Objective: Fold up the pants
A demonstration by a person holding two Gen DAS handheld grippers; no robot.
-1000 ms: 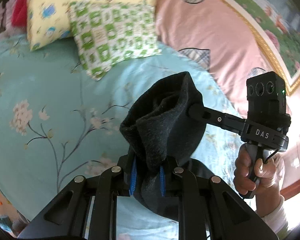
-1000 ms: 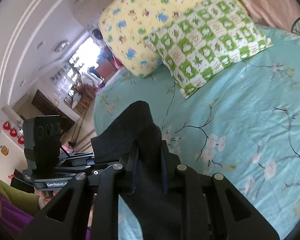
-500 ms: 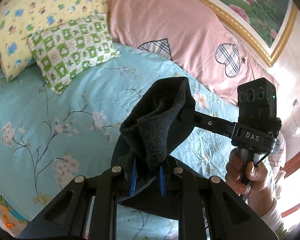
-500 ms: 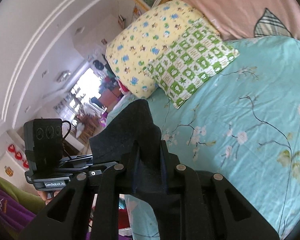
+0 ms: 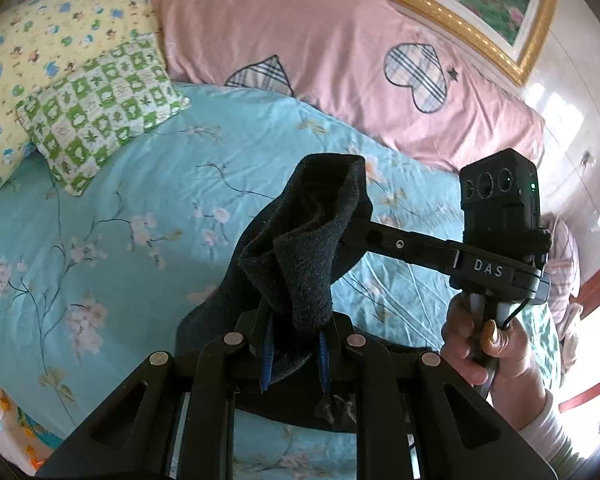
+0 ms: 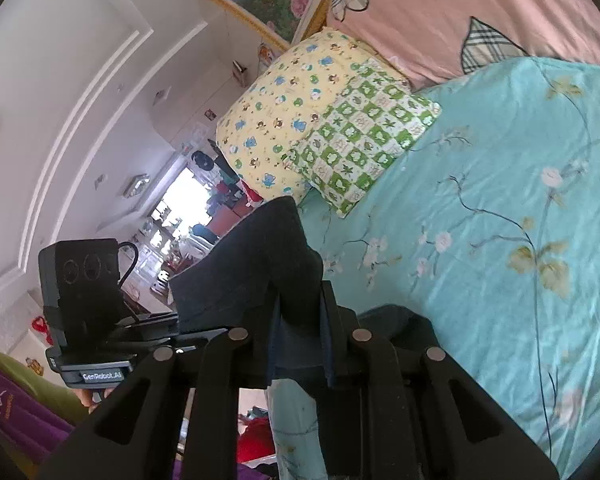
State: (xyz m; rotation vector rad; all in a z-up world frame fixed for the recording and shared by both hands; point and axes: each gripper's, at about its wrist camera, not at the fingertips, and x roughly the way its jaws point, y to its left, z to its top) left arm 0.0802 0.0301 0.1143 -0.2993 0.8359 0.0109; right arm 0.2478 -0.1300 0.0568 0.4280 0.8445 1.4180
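A bed with a turquoise floral sheet [image 5: 148, 184] carries a green checked pillow [image 5: 96, 108] and a yellow pillow [image 6: 288, 112] at its head edge. The left gripper [image 5: 294, 354] and right gripper [image 6: 300, 354] each clamp the dark pants [image 5: 304, 256], held raised above the sheet.

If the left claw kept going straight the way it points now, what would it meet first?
The left claw is shut on the dark fleece pants. Beyond the bunched fabric it carries, the line seems to meet the turquoise floral bedsheet, short of the pink heart-patterned quilt; depth is unclear.
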